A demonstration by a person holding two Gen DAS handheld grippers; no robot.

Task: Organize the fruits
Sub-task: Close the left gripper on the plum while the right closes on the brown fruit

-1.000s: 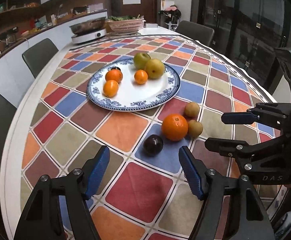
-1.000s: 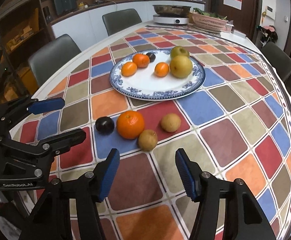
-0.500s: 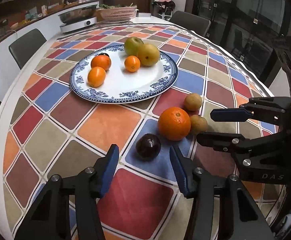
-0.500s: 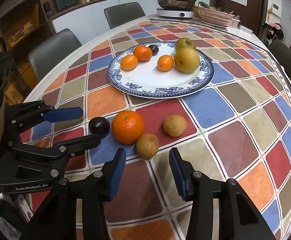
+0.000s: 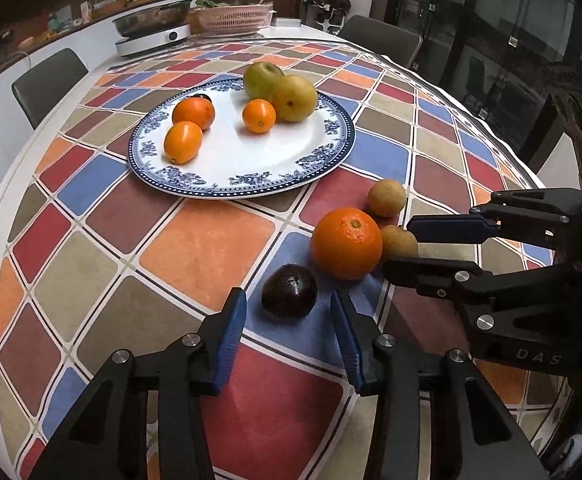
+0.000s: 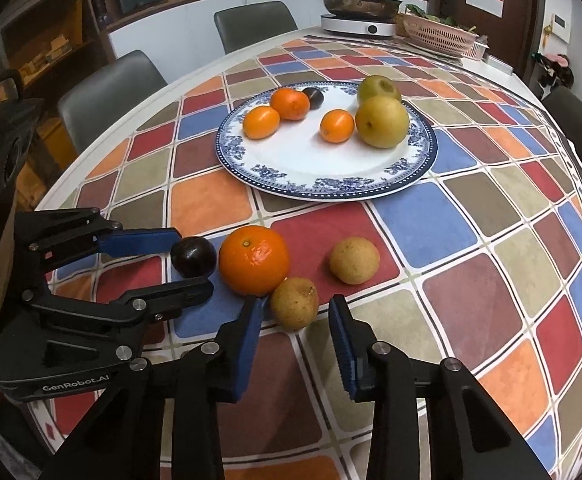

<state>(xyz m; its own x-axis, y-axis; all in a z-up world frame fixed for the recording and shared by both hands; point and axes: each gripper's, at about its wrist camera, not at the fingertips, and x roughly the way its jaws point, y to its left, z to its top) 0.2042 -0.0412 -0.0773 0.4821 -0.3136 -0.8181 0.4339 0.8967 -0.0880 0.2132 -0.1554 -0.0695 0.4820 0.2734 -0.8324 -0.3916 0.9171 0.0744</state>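
The left claw has just been closing and now stands narrowed around the dark plum, one blue pad on each side of it. A sliver of cloth shows between pad and fruit on both sides, so the plum is bracketed, not yet gripped. The right claw has likewise been closing; its pads flank the nearer brown fruit, close on either side but with small gaps, and nothing is clamped. In the left wrist view that claw's upper pad tip seems to reach the fruit's edge, though contact cannot be told.

Plum and brown fruit both sit on the checked cloth of the surface, each touching or nearly touching the large orange between them. A second brown fruit lies just beyond, apart from the claws. Farther back stands the blue-rimmed plate, carrying three small oranges, two yellow-green pears and a dark plum.
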